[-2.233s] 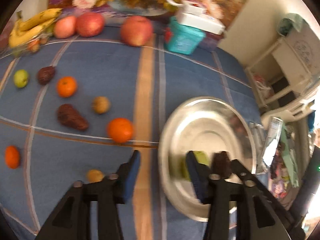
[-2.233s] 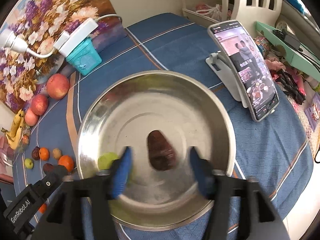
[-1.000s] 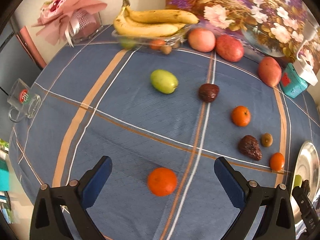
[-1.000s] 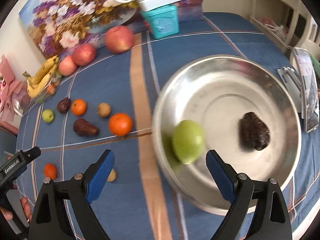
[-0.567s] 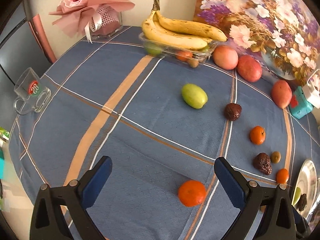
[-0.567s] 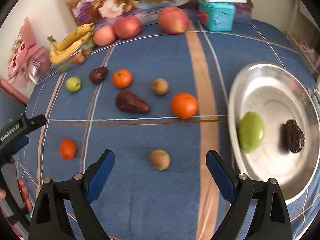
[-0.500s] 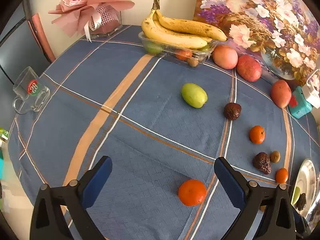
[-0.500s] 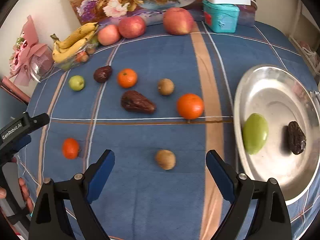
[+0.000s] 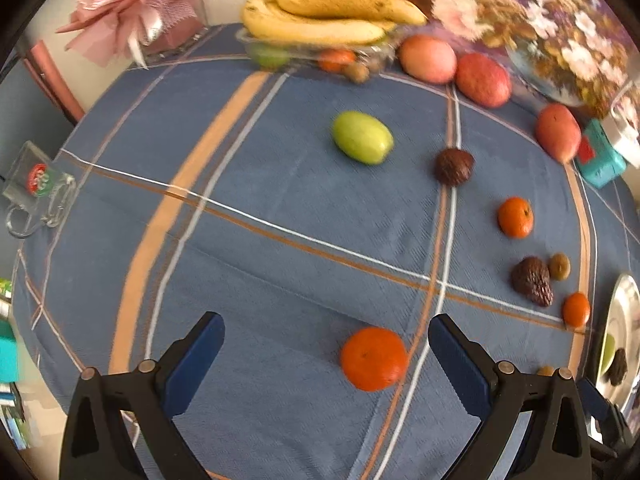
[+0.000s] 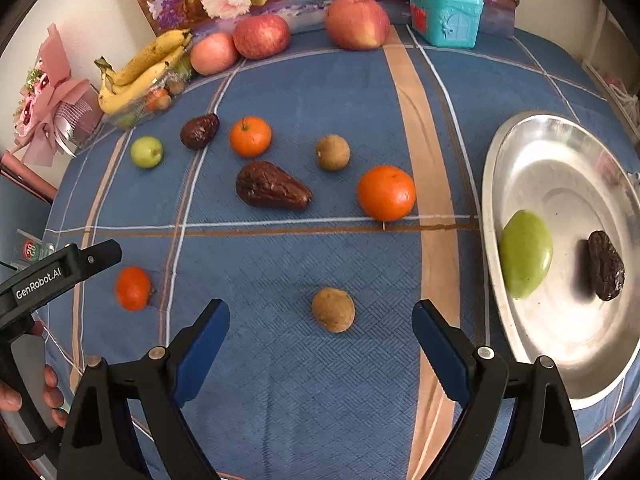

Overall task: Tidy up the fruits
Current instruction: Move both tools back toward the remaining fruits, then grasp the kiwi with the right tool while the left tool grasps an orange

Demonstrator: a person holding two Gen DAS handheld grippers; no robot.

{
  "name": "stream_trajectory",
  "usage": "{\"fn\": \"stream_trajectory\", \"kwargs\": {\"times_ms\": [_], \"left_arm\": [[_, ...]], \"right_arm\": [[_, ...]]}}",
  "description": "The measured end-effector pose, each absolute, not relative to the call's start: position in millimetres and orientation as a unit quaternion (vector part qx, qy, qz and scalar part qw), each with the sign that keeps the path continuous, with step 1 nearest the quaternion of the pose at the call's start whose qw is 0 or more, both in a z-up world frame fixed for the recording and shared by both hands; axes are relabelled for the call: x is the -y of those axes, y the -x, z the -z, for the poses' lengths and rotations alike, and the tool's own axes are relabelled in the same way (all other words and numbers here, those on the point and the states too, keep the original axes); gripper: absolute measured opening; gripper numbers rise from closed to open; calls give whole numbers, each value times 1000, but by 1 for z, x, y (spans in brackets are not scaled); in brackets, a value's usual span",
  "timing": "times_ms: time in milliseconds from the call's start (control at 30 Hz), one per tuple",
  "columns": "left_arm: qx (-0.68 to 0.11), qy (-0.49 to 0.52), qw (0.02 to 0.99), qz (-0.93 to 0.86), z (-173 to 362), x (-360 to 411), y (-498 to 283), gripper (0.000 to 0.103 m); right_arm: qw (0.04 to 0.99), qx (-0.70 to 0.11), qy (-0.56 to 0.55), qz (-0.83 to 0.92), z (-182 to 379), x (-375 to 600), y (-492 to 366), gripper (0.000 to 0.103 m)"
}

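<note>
While both grippers are hovering empty above the blue plaid tablecloth (image 10: 304, 392), each is facing its own candidate fruit. The right gripper (image 10: 320, 344) is standing with its jaws spread wide and nothing between them; the small brown fruit (image 10: 333, 309) is lying just ahead of the jaw line, in the lower centre of the right wrist frame and almost on the midline between the two fingertips. That fruit is nearly round, so no long axis is constraining the grasp direction. The metal bowl (image 10: 560, 384) is sitting at the right edge of the frame, already holding a green fruit (image 10: 525, 253) and a dark wrinkled fruit (image 10: 606, 266).

The left gripper (image 9: 326, 346) is likewise released and grasping nothing. The orange (image 9: 374, 358) is lying in the lower centre of the left wrist frame, between the fingertips but offset toward the frame-right finger. It is also round, with no preferred axis.

By contrast, the dark pear-shaped fruit (image 10: 272, 191) in the centre of the right wrist frame is lying with its long axis running left to right, narrow end pointing toward the frame's right. A grasp there would probably need the jaws closing across that axis.

For the brown fruit, the right gripper is judged the nearer.
</note>
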State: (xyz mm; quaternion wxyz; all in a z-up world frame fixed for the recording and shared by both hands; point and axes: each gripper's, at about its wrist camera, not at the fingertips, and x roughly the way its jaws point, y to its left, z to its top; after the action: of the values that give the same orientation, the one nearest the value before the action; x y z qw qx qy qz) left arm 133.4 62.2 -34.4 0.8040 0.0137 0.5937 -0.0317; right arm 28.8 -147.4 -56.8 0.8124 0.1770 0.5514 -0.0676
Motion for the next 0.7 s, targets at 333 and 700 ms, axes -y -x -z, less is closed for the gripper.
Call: {"fn": "stream_trajectory", "kwargs": {"times_ms": [333, 700], "left_arm": [[-623, 5, 781, 42, 56, -55, -128, 86], [-637, 35, 766, 74, 62, -48, -120, 41]], "right_arm": [[806, -565, -166, 64, 67, 144, -31, 64], [808, -564, -162, 59, 67, 136, -36, 41]]}}
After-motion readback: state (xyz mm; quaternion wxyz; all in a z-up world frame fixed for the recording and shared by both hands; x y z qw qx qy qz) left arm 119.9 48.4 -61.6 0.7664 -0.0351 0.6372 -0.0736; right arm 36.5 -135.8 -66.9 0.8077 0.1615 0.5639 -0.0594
